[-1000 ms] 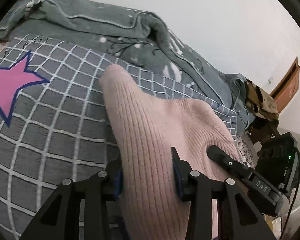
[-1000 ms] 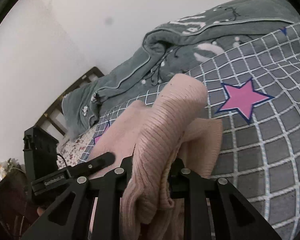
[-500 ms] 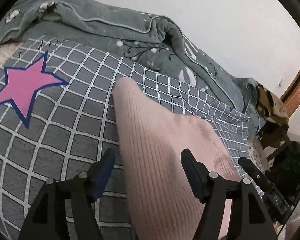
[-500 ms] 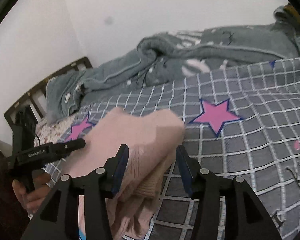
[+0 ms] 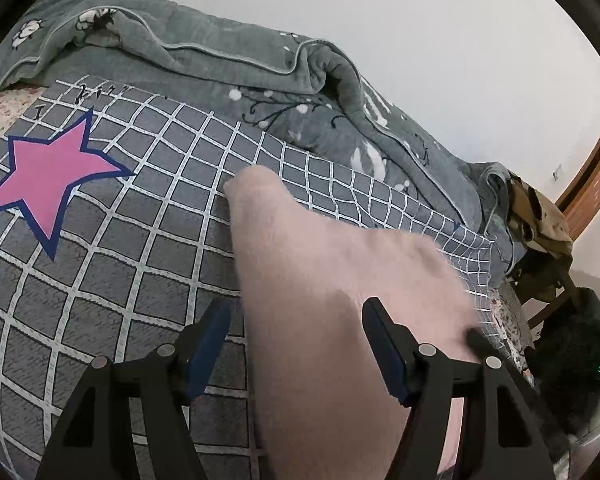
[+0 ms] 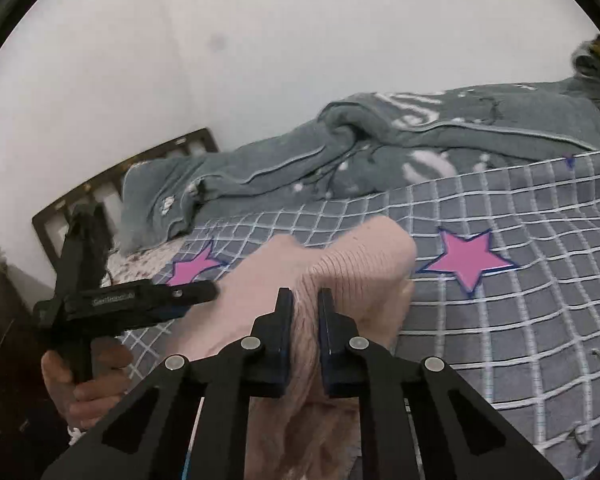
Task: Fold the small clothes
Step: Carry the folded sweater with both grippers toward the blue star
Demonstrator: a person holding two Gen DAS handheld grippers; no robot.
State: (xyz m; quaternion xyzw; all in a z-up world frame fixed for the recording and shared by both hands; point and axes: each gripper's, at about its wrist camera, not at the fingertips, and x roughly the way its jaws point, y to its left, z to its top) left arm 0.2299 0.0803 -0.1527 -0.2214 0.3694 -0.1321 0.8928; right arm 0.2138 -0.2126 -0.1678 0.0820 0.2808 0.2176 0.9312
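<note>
A pink ribbed knit garment (image 5: 316, 280) lies folded lengthwise on the grey checked bedspread (image 5: 112, 248). My left gripper (image 5: 296, 320) is open, its fingers standing wide on either side of the garment without gripping it. In the right wrist view my right gripper (image 6: 305, 308) is shut on a bunched fold of the pink garment (image 6: 360, 264). The left gripper (image 6: 140, 300) shows there too, held in a hand at the garment's left side.
A rumpled grey-green blanket (image 5: 228, 80) lies along the wall side of the bed. Pink stars (image 5: 48, 168) mark the bedspread. A wooden headboard (image 6: 112, 184) and a chair with clothes (image 5: 540, 220) stand at the bed's ends.
My left gripper let go of the garment and opened wide. My right gripper opened half a second ago and has now shut again on a fold of the garment.
</note>
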